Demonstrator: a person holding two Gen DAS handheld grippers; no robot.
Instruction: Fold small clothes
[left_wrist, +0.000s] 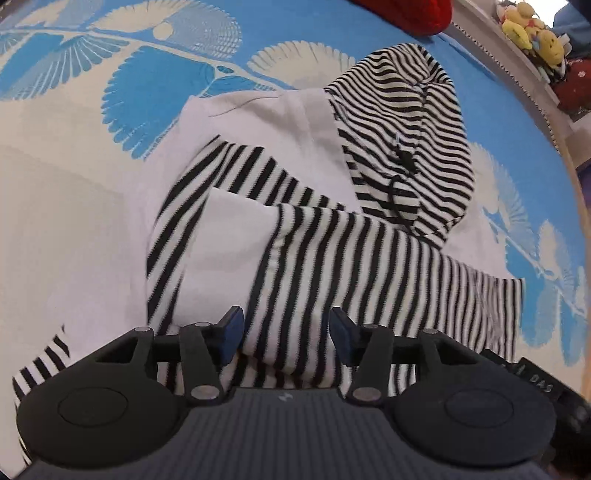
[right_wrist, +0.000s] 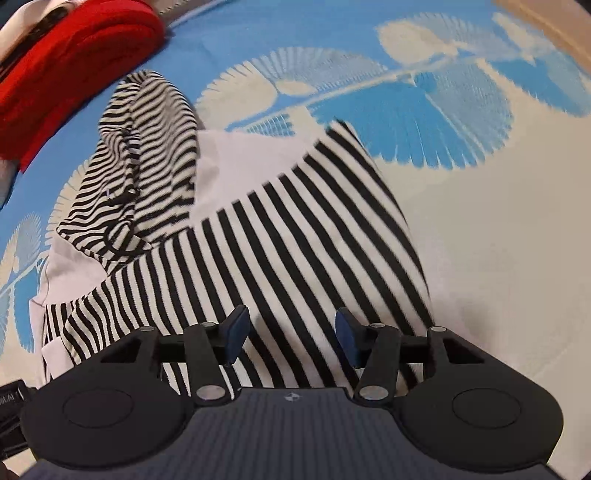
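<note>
A: Striped hoodie (left_wrist: 295, 236) lies on the blue patterned sheet (left_wrist: 155, 110), sleeves crossed over the white body, hood (left_wrist: 406, 122) still loose at the far end.

B: Grippers?

A: Left gripper (left_wrist: 286, 334) and right gripper (right_wrist: 291, 334) both have jaws apart, nothing pinched, poised over the sleeves.

B: Risk?

A: Grabbing only the top layer. Sleeves would likely slide off and undo the fold. Drawstring (left_wrist: 400, 177) could snag too.
</note>
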